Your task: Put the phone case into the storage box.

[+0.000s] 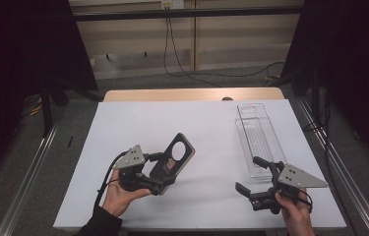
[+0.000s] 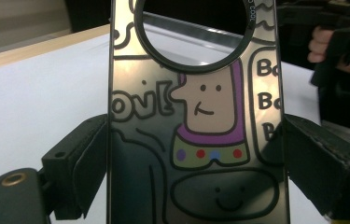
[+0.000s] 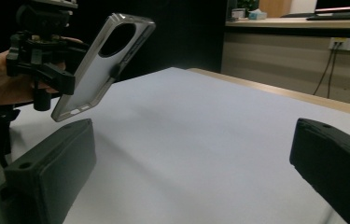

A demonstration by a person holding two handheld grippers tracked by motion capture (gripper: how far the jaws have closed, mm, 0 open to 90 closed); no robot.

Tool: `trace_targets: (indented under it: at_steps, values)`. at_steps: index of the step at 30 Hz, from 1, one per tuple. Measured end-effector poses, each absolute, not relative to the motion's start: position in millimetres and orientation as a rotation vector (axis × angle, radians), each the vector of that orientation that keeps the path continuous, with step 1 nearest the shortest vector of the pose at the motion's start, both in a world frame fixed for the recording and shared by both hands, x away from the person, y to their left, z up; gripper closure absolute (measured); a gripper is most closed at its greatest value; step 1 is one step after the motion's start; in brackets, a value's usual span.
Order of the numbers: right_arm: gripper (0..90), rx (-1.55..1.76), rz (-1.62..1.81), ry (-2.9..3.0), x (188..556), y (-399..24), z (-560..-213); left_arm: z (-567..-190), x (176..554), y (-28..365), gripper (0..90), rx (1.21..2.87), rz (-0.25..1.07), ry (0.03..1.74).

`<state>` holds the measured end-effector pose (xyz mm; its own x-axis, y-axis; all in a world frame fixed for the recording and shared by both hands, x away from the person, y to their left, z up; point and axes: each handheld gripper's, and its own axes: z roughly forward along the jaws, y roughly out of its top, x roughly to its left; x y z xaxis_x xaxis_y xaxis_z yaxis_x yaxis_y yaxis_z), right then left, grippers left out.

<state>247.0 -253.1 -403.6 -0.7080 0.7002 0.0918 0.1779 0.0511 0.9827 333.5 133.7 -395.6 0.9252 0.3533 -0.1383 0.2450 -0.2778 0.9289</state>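
Note:
My left gripper (image 1: pixel 165 172) is shut on a phone case (image 1: pixel 176 156), held tilted above the white table at centre left. In the left gripper view the case (image 2: pixel 196 116) stands upright between the two black pads (image 2: pixel 81 163), which press on its long edges. It has a glossy dark back with cartoon figures and a round camera hole at the top. The right gripper view shows the case (image 3: pixel 102 65) from its pale inner side, held up by the left gripper (image 3: pixel 53 70). My right gripper (image 1: pixel 250 173) is open near the front right, with nothing between its jaws (image 3: pixel 191 172).
A clear plastic tray (image 1: pixel 258 135) lies lengthwise on the white table sheet (image 1: pixel 172 123) at the right, just beyond the right gripper. The wooden table edge (image 1: pixel 192 94) runs along the back. Dark frames and metal rails flank both sides.

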Motion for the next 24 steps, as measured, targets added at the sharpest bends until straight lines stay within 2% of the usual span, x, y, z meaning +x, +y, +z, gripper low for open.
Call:
trace_targets:
  at_steps: [17, 24]
  values:
    - [0.6, 0.69, 1.855, 2.032, 273, -232, -372, -389, 345, 85, 12.3, 1.843, 0.04, 0.274]
    - [0.0, 0.683, 1.893, 2.046, 282, -231, -365, -384, 346, 80, 12.4, 1.833, 0.001, 0.24]
